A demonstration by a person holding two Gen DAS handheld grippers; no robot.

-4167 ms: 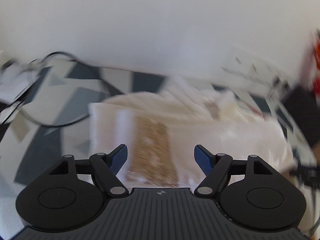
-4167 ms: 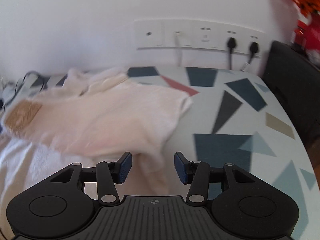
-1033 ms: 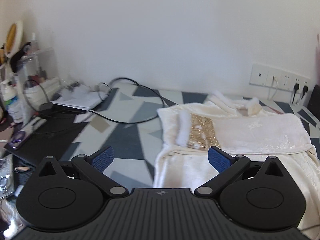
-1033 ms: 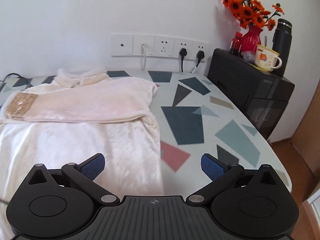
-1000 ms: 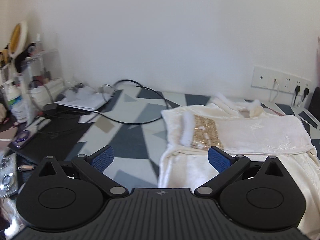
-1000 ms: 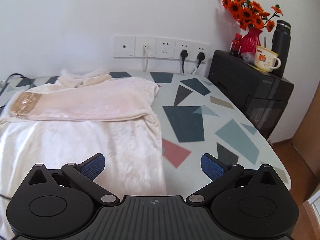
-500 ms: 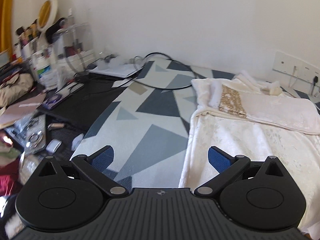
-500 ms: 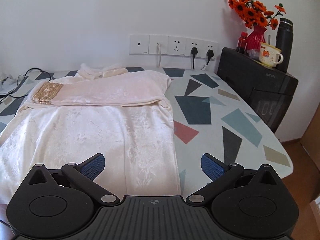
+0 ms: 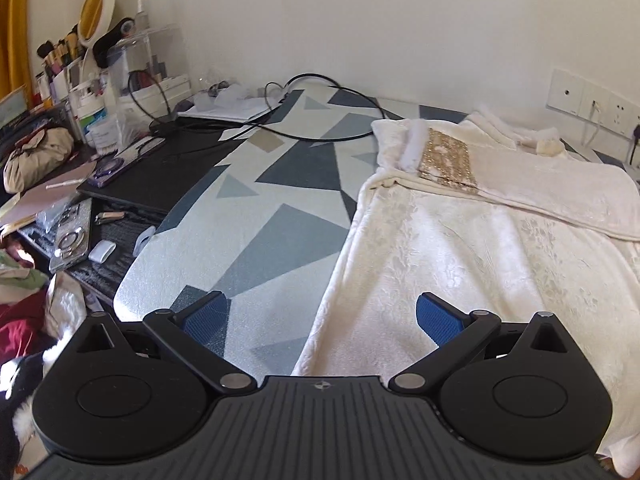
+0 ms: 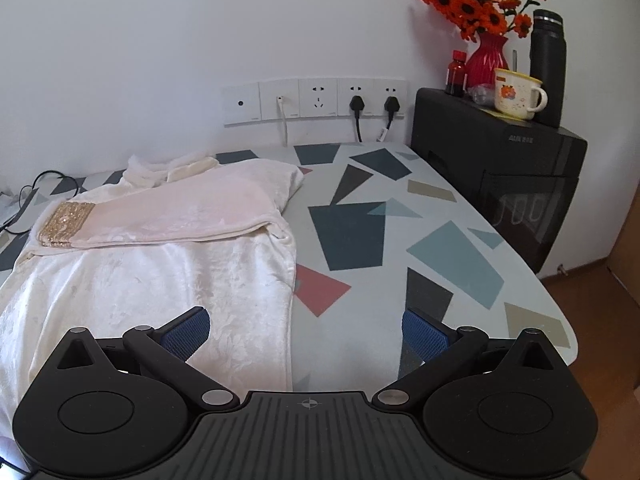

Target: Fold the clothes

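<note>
Hovering wide open and empty, your left tongs point(image 9: 322, 318) straddle the near left edge of the cream plush garment with a gold sequin cuff point(image 9: 460, 248), while your right tongs point(image 10: 306, 334), equally spread and empty, straddle its near right edge. Ahead, one sleeve lies folded across the chest on the geometric-patterned surface point(image 10: 400, 240). Grabbing unevenly could skew the fold; the hem may slip off the front edge.

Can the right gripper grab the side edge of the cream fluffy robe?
Probably yes. The right gripper is open, and the cream fluffy robe's side edge lies between its fingers with nothing covering it.
</note>
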